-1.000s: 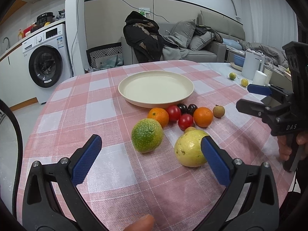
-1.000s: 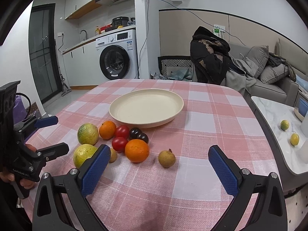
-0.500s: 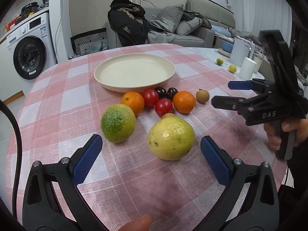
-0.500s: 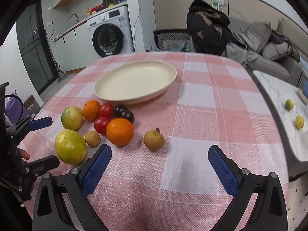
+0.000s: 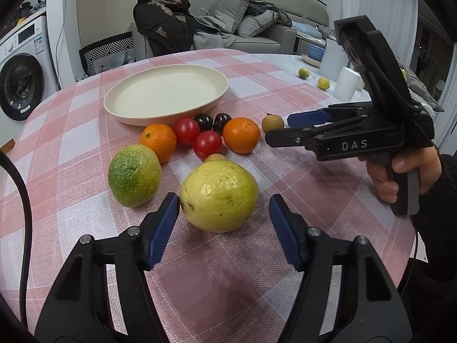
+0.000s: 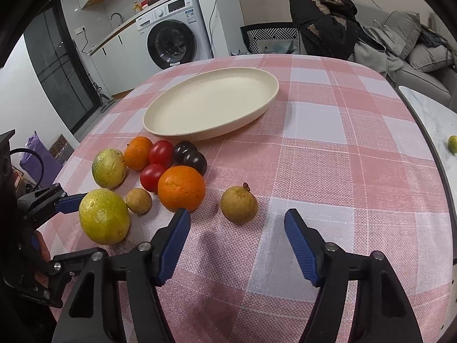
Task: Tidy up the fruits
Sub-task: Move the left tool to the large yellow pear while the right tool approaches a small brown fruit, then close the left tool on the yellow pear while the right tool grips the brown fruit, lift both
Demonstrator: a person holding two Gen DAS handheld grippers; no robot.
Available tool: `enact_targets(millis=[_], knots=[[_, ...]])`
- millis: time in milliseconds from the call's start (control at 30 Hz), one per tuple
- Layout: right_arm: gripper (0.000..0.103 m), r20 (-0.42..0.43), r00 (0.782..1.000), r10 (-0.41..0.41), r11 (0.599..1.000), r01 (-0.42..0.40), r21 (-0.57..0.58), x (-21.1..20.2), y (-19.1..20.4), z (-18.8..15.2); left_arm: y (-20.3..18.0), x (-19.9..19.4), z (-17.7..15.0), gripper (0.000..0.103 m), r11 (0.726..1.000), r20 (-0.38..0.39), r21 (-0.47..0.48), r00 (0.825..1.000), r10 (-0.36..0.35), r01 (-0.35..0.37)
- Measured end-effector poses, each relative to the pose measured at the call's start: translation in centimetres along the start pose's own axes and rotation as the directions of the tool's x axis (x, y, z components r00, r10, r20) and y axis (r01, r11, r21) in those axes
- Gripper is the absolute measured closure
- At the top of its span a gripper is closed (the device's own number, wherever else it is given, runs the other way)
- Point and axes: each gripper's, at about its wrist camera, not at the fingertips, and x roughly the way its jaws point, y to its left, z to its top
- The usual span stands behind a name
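Fingers [image 5: 168,214] of the left gripper [image 5: 224,214] are standing apart, having just been closing; the big yellow-green fruit [image 5: 219,195] is sitting between them, the left pad looking to be just at its skin, a clear gap showing on the right side. Not pinching it as far as the view shows.

Right gripper [image 6: 237,230] fingers [image 6: 300,243] are likewise spread and have just been closing. The small brown fruit [image 6: 239,205] is lying just ahead of their tips, not touched.

All fruit is resting on the pink checked tabletop [image 6: 328,157], none on the cream plate [image 6: 211,105], which is sitting beyond the cluster.

Crowding around the yellow-green fruit: a green mottled fruit [image 5: 134,175] is lying close to its left, and a second small brown fruit [image 6: 139,201] is tucked right behind it. Further back, two oranges [image 5: 158,145] [image 5: 241,135], two red tomatoes [image 5: 185,131] [image 5: 208,143] and two dark plums [image 5: 204,122] [image 5: 222,121] are packing tightly against one another at the plate's near rim.

Beside the right gripper's brown fruit, the nearer orange is sitting just past the left fingertip; the right side is open cloth.

Seen from the left wrist, the right gripper is reaching in from the right, a hand [image 5: 405,177] wrapping its handle.

Background: washing machine [image 6: 174,40], dark jacket [image 6: 322,14] over a sofa [image 5: 257,28], two small limes [image 5: 303,73] [image 5: 323,83] on a side table.
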Motion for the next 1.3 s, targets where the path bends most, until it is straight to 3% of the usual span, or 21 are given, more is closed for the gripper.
enact_targets(millis=[200, 367, 700, 800, 1200, 1300], knots=[[0.039, 0.005, 1.0, -0.004, 1.0, 0.004, 0.001, 0.2, -0.1, 0.2, 0.1, 0.4, 0.3, 0.04, 1.0, -0.009, -0.015, 1.0, -0.003, 0.003], [0.049, 0.006, 1.0, -0.011, 1.0, 0.011, 0.012, 0.3, -0.5, 0.4, 0.5, 0.8, 0.8, 0.04, 1.0, -0.015, -0.029, 1.0, -0.011, 0.01], [0.05, 0.002, 0.999, -0.043, 0.999, 0.043, -0.015, 0.4, -0.1, 0.4, 0.6, 1.1, 1.2, 0.047, 0.999, -0.017, -0.039, 1.0, -0.017, 0.017], [0.056, 0.0, 0.999, -0.052, 0.998, 0.052, -0.019, 0.4, 0.0, 0.3, 0.8, 1.1, 1.3, 0.048, 0.998, -0.015, -0.048, 1.0, -0.027, 0.027], [0.065, -0.003, 0.999, -0.054, 0.998, 0.053, -0.025, 0.4, 0.4, 0.3, 1.2, -0.1, 1.3, 0.048, 0.996, 0.038, -0.073, 0.998, -0.04, 0.043], [0.073, -0.001, 0.999, -0.048, 0.999, 0.047, -0.023, 0.4, 0.4, 0.3, 1.5, -0.7, 1.4, 0.048, 0.996, 0.057, -0.083, 0.998, -0.036, 0.041]])
